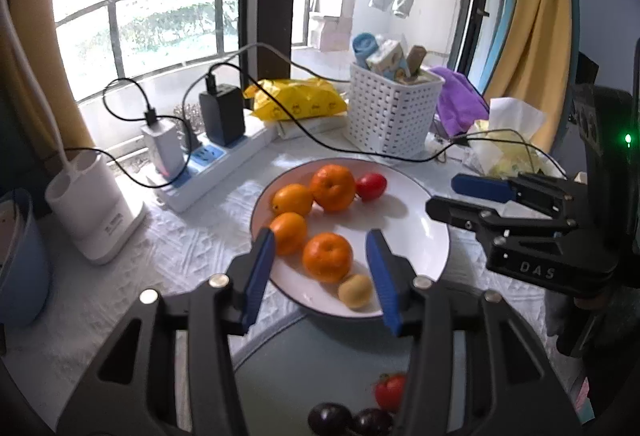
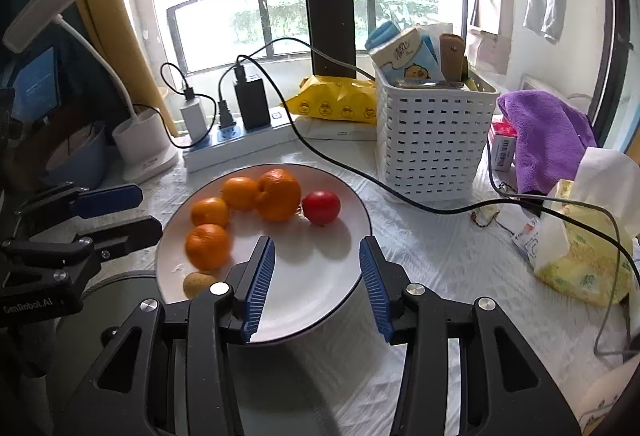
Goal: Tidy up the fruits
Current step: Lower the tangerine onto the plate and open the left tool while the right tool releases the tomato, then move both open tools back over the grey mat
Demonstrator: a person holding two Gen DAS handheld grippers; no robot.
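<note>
The left gripper (image 1: 322,276) hangs over the near edge of a white plate (image 1: 424,232), its jaws spread wide and holding nothing. An orange (image 1: 327,257) sits between the blue pads; a second orange (image 1: 289,233) lies just beyond the left pad, and a small tan fruit (image 1: 355,291) rests close inside the right pad. Farther ahead of the jaws lie two more oranges (image 1: 333,187), side by side, with a red tomato (image 1: 371,186) to their right. Below the jaws, on a grey round surface (image 1: 320,356), are two dark plums (image 1: 330,418) and another red fruit (image 1: 390,390).

Seen from the right wrist, the right gripper (image 2: 317,284) is also above the plate (image 2: 320,300), jaws wide apart and empty, with only bare plate between them. The oranges (image 2: 208,246) and the tan fruit (image 2: 198,283) lie left of the jaws; the tomato (image 2: 321,207) is ahead of them. Beyond the plate on the white tabletop (image 2: 440,268) stand a power strip (image 2: 240,144), a yellow packet (image 2: 336,104), a white basket (image 2: 432,144), a purple cloth (image 2: 548,140) and a tissue pack (image 2: 584,256).
</note>
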